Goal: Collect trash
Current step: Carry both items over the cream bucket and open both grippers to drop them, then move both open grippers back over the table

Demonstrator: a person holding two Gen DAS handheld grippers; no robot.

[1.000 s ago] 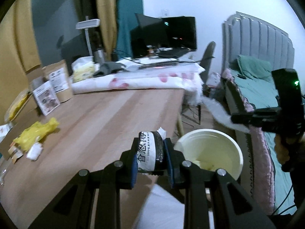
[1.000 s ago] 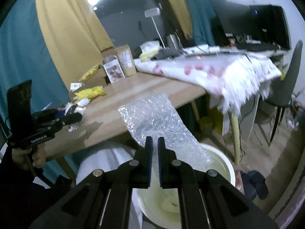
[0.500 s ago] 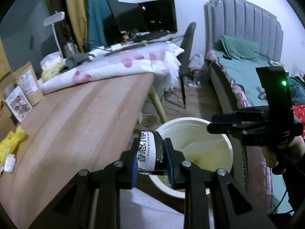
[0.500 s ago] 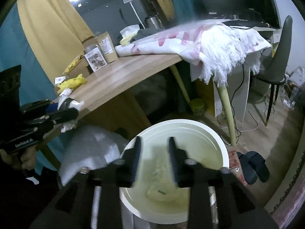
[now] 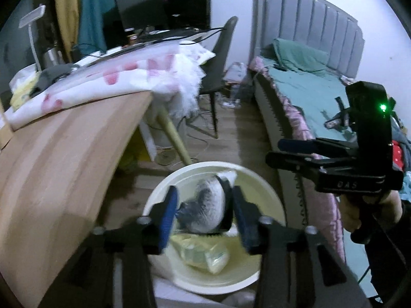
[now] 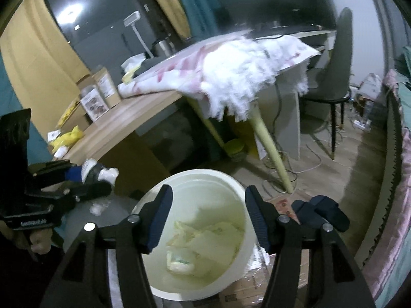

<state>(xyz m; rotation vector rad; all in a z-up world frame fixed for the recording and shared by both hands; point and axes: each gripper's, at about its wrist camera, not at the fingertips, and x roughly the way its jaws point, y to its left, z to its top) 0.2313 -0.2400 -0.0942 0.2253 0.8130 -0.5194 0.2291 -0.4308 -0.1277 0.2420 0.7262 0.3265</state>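
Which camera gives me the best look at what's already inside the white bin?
The right wrist view: the white bin shows its interior between the open fingers, with crumpled trash at the bottom. In the left wrist view, a blurred wrapper hides much of it.

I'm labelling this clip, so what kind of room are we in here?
Most likely a bedroom that doubles as a workspace: a bed with a padded grey headboard, a wooden desk, and a monitor behind it.

Your left gripper (image 5: 204,214) has its blue-padded fingers spread apart, angled downward. Your right gripper (image 6: 208,218) is also spread wide, pointing down beside it.
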